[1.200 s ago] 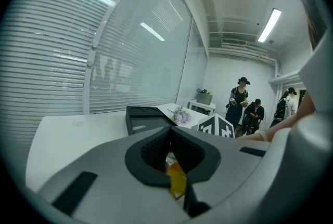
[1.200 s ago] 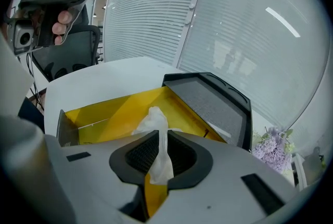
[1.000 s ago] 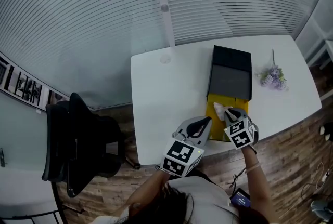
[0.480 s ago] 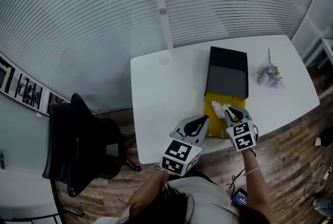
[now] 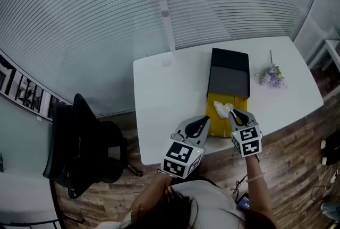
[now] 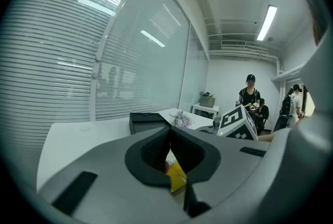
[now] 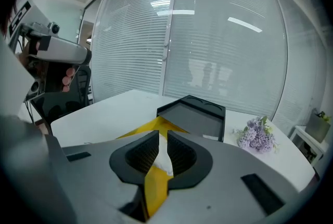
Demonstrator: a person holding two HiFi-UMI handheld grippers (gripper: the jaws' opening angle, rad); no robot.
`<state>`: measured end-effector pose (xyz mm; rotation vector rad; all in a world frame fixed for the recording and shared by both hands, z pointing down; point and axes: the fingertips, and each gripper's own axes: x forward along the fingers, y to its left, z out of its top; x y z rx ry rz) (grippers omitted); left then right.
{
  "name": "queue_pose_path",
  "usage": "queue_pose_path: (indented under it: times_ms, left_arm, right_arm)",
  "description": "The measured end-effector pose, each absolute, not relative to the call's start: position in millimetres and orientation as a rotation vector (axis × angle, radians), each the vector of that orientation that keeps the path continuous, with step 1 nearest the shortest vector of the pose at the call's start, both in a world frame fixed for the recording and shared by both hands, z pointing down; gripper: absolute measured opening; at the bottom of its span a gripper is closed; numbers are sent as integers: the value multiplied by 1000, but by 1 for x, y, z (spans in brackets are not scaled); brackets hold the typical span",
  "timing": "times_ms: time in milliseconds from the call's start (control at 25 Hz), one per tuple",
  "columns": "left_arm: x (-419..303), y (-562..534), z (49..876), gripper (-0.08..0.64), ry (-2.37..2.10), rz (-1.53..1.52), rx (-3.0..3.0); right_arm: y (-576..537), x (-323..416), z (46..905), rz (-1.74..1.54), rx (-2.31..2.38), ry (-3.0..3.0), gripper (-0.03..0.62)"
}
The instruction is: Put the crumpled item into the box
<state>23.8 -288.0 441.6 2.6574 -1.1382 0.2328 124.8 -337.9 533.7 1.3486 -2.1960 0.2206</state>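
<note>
Right gripper view shows the white crumpled paper item (image 7: 163, 159) pinched between the two dark ribbed pads of the right gripper (image 7: 162, 137), whose jaws are clamped on it with only the paper between them. Under the jaws lies the open yellow box (image 7: 154, 186). From the head view, the paper (image 5: 223, 110) sits over the yellow inside of the box (image 5: 217, 121), right at the tips of the right gripper (image 5: 236, 114), which comes in from 5 o'clock. The left gripper (image 5: 201, 126) is at 8 o'clock of the paper, just beside the box's near left corner; in the left gripper view its jaws (image 6: 169, 137) are pressed together on nothing, with a bit of yellow showing below them.

The box rests near the front edge of a white table (image 5: 167, 100). At 12 o'clock a black rectangular lid (image 5: 229, 74) touches the box's far edge. At 2 o'clock a bunch of pale purple flowers (image 5: 271, 75) lies well apart from the box. A glass wall with horizontal blinds (image 5: 106, 15) stands behind the table, a black office chair (image 5: 79, 143) is at 9 o'clock on the wooden floor (image 5: 297, 169), and people (image 6: 251, 94) stand in the room's far part.
</note>
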Motion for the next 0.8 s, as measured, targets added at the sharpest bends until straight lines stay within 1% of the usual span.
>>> queue_pose_path:
  times_ms: [800]
  left_arm:
    - [23,-254,422,18,-1181,191,2676]
  right_arm:
    - [-281,128,476,201,1467,-2316,37]
